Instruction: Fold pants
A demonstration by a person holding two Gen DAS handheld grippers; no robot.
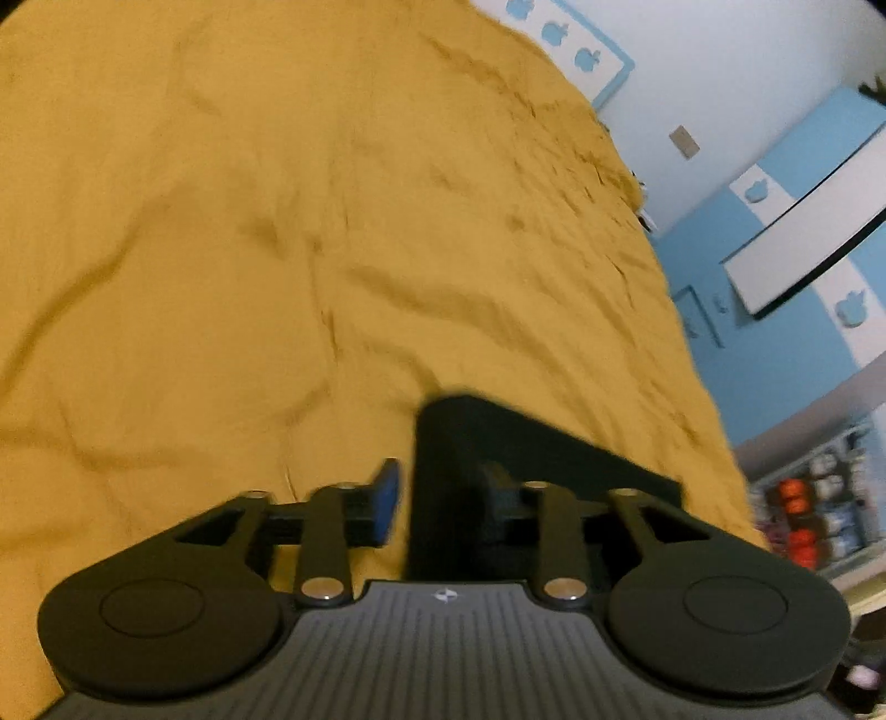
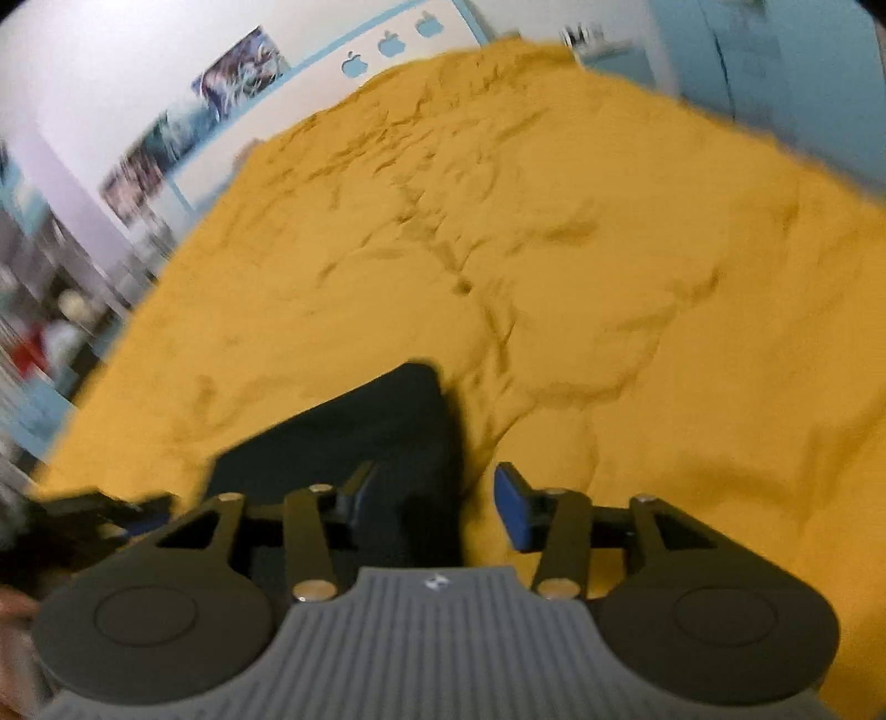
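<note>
1. Left gripper: jaws spread, not pinching; a corner of the pants lies between them, its dark panel running off rightward.
2. Right gripper: jaws spread; pants corner between, extending leftward.
3. Pants: flat on the mustard bed cover, each corner equally near its gripper.
4. No legible writing.

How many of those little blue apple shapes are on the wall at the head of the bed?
3, in a row on the white strip past the yellow bedspread: one left, one middle, one right. More may be hidden behind the bed.
</note>
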